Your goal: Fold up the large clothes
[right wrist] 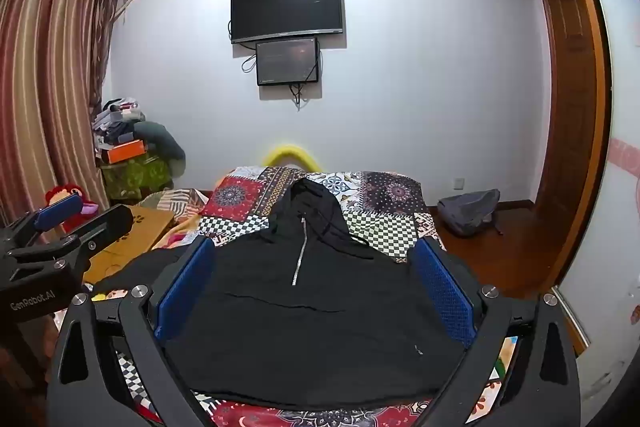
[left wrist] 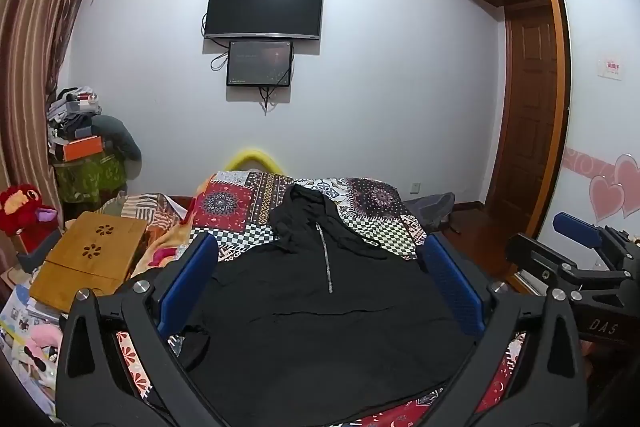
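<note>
A black hooded garment with a short silver zipper [left wrist: 320,299] lies spread flat on the patchwork bedspread [left wrist: 232,203], hood pointing to the far end of the bed. It also shows in the right wrist view [right wrist: 312,307]. My left gripper [left wrist: 320,259] is open, its blue pads wide apart above the garment's near part, holding nothing. My right gripper [right wrist: 316,259] is open too, above the same garment, empty. The right gripper shows at the right edge of the left wrist view [left wrist: 576,243]; the left gripper shows at the left of the right wrist view [right wrist: 60,223].
A wooden lap table [left wrist: 92,255] lies on the bed's left side, with a red plush toy [left wrist: 24,207] and piled clutter [left wrist: 80,139] beyond. A grey backpack [right wrist: 468,211] sits on the floor at right. A wardrobe [left wrist: 600,87] stands at right.
</note>
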